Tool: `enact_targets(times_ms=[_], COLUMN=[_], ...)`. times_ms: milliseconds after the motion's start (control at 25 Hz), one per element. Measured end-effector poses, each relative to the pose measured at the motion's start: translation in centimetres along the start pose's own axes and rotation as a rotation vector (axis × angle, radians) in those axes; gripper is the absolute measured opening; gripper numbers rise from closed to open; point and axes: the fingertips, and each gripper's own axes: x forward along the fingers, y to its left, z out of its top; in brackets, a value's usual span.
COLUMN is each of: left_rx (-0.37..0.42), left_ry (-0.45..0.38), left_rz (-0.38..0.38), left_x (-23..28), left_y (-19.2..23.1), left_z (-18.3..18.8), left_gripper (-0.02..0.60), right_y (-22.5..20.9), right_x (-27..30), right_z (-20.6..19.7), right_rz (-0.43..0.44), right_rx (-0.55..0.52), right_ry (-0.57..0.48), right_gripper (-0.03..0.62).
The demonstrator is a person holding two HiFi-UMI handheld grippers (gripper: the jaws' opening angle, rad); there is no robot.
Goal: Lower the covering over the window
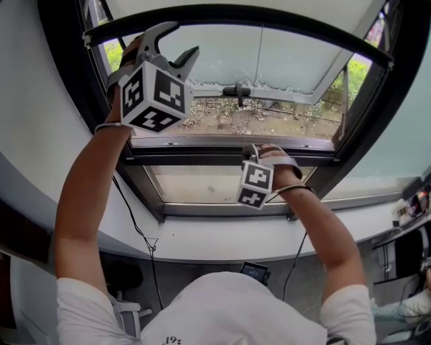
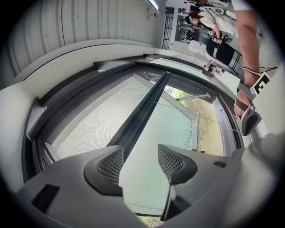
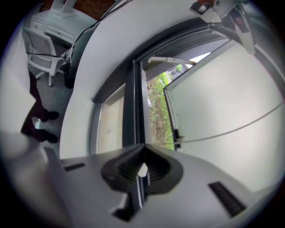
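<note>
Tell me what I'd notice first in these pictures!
Two arms reach up to a window: the left gripper gapes open at upper left, near the shade's dark bottom bar. Lower, mid-window, the right gripper is pinched shut on a small white piece, apparently the shade's pull. Garden ground shows outside.

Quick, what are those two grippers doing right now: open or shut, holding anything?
Left gripper: open, nothing between its jaws.
Right gripper: closed on a small white piece; what it is cannot be told.
</note>
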Motion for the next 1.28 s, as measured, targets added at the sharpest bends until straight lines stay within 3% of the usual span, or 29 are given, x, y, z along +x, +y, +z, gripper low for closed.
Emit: enact_targets(times_ms=[240, 640, 1280], left_rx=[0.002, 0.075, 0.189], left_ry=[0.01, 0.014, 0.079], left_rz=[-0.006, 0.004, -0.101], left_x=[0.5, 0.7, 2.0], left_y=[0.2, 0.2, -3.0], left_z=[0.0, 0.3, -1.2], left_gripper=[0.238, 0.242, 0.247], right_y=[0.3, 0.8, 3.7], right_x=[0.1, 0.1, 0.6], right_z=[0.1, 0.2, 0.4], right_rz=[0.005, 0.007, 0.052], right_rx=[-0.007, -0.014, -0.012], right_ry=[0.007, 0.011, 0.002], right_gripper=[0.023, 0.023, 0.023])
